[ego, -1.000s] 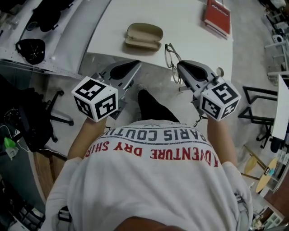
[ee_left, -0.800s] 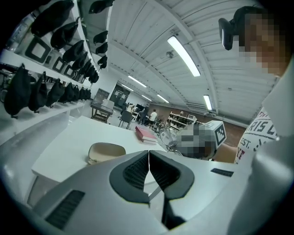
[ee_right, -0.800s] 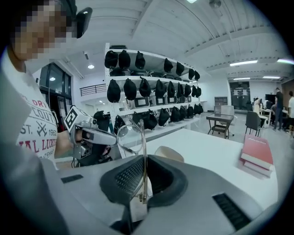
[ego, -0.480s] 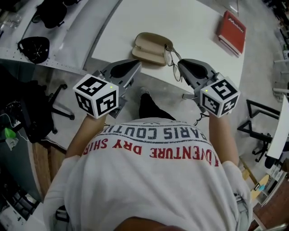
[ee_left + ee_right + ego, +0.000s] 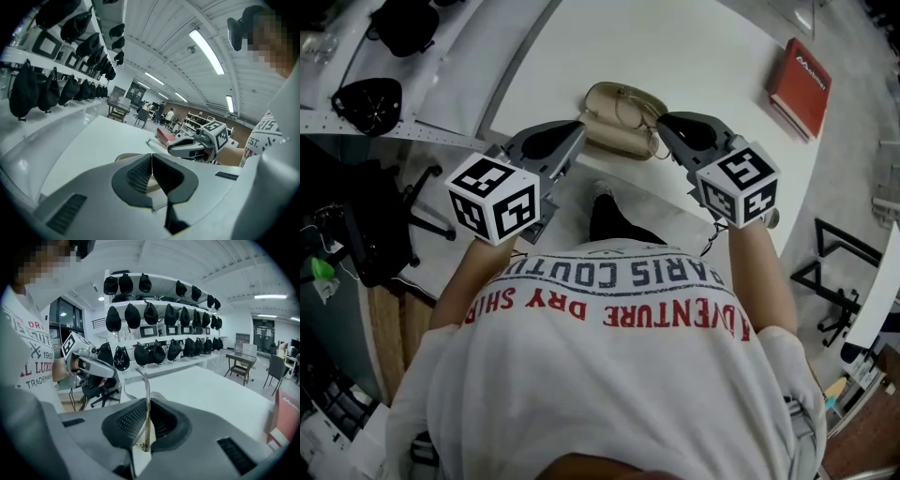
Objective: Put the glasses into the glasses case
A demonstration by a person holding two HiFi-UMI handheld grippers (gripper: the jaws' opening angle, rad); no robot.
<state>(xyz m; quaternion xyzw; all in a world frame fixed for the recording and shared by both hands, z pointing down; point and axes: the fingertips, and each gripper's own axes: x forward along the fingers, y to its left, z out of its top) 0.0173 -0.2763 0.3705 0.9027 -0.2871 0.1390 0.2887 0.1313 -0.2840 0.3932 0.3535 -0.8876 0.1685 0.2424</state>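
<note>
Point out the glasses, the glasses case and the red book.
glasses (image 5: 148, 408), right gripper view, on the temple arm, mid-length.
glasses case (image 5: 609, 139), head view, on its near half.
red book (image 5: 799, 86), head view, on the middle of the cover.

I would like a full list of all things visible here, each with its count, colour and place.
table: one, white, before the person
case: one, beige, open, near table edge
glasses: one pair, thin metal, above the case
book: one, red, table's right side
caps: many, black, shelves at left
chair: one, black, floor beside table
left tool: one, grey, shut and empty, beside case
right tool: one, grey, shut on glasses' temple
shirt: one, white with red and grey print
</note>
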